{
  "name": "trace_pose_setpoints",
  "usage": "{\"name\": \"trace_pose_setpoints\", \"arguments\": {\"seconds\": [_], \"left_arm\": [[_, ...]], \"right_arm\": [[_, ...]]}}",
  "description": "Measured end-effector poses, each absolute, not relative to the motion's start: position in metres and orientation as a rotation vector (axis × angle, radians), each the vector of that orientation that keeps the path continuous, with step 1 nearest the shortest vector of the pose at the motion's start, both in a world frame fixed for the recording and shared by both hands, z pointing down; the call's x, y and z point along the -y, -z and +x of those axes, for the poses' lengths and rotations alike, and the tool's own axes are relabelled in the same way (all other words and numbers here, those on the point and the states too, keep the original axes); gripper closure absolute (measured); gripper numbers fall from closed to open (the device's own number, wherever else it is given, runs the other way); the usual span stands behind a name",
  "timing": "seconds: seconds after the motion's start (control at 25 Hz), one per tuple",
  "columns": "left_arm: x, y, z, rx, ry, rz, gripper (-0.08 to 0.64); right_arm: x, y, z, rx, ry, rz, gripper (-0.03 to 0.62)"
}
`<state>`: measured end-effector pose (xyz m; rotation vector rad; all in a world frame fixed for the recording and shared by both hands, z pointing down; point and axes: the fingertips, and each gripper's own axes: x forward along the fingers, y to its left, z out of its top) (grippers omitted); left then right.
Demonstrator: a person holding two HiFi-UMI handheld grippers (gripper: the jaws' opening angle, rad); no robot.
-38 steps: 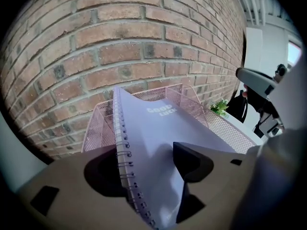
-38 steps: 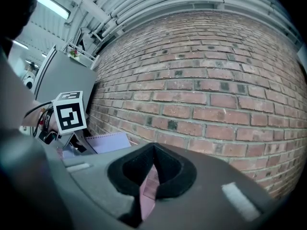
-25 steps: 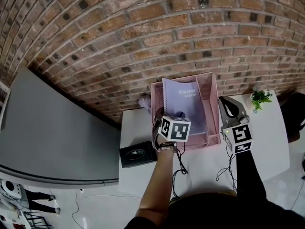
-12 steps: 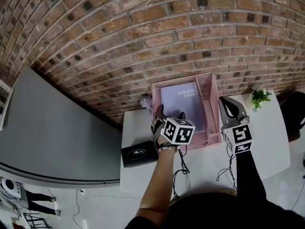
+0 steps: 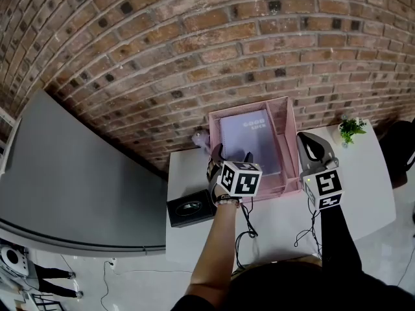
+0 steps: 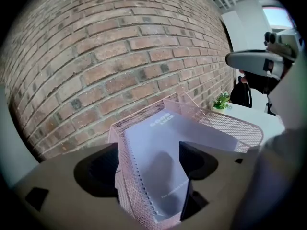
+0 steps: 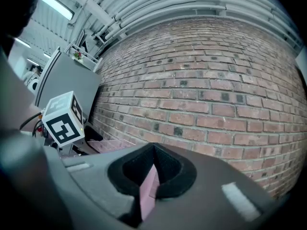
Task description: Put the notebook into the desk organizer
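Lying in organizer [image 5: 291,140]: notebook [image 5: 251,141], L tool [image 5: 232,157] wide.

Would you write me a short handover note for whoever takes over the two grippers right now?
The left gripper is open, its jaws wide over the near end of the desk organizer, gripping nothing.
The right gripper is shut on a pink edge, apparently the desk organizer's right wall.
The notebook lies inside the desk organizer, cover up.
Done: notebook placed.
Left: probably release the wall and draw both grippers back.
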<state>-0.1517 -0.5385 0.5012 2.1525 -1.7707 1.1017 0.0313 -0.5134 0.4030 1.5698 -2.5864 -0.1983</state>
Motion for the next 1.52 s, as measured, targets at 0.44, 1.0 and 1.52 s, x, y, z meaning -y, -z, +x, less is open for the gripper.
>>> {"name": "trace_pose_setpoints", "arguments": {"seconds": [0.44, 1.0, 1.52], "left_arm": [[0.502, -0.479, -0.152, 1.723, -0.908, 2.264, 0.179], [0.446, -0.422, -0.147, 1.862, -0.523, 2.291, 0.181], [0.381, -0.382, -0.094, 1.943, -0.315, 2.353, 0.183]], "right_arm": [[0.470, -0.401, 0.020, 2.581, 0.177, 1.621, 0.592], [0.437, -0.386, 0.019, 2.706, 0.165, 1.536, 0.592], [0.397, -0.373, 0.057, 2.839, 0.144, 1.450, 0.592]]}}
